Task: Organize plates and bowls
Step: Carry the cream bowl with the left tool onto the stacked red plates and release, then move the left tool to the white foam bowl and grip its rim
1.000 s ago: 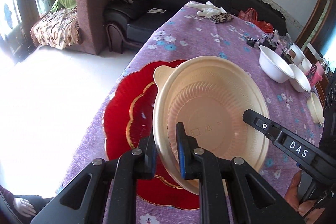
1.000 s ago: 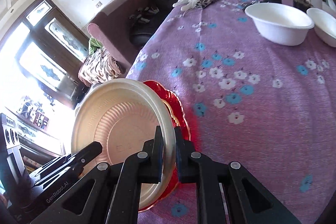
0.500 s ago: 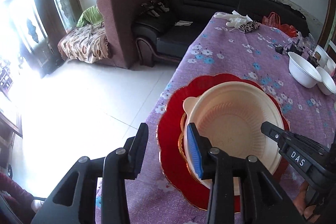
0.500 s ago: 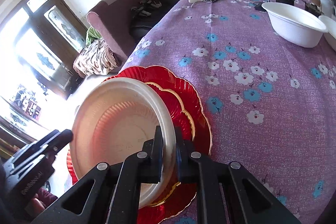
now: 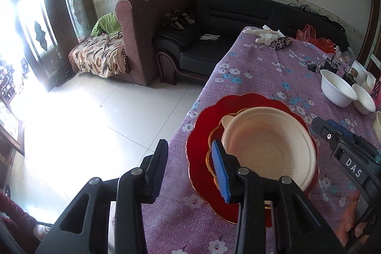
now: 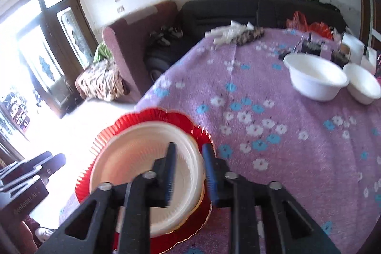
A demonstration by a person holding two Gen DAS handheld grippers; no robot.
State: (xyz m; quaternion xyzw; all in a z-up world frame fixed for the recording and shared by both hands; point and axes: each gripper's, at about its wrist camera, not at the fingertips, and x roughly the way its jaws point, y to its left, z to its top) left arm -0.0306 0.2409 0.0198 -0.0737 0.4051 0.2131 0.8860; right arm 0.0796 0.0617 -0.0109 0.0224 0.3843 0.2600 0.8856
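Both grippers are hanging wide and empty, the cream bowl (image 5: 269, 149) sitting between them, rim just beside the right gripper (image 6: 189, 173), left gripper (image 5: 190, 170) slightly farther.

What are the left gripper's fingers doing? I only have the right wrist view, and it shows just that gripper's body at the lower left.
Observer: The left gripper is open and holds nothing. One finger is over the floor, and the other is over the edge of the cream bowl.
Operator: Does that bowl have a handle?
Observer: Yes, a small tab juts from its far left rim, over the red plate.
Operator: Can you see what holds the right gripper?
Observer: A bare hand is on its grip at the lower right.
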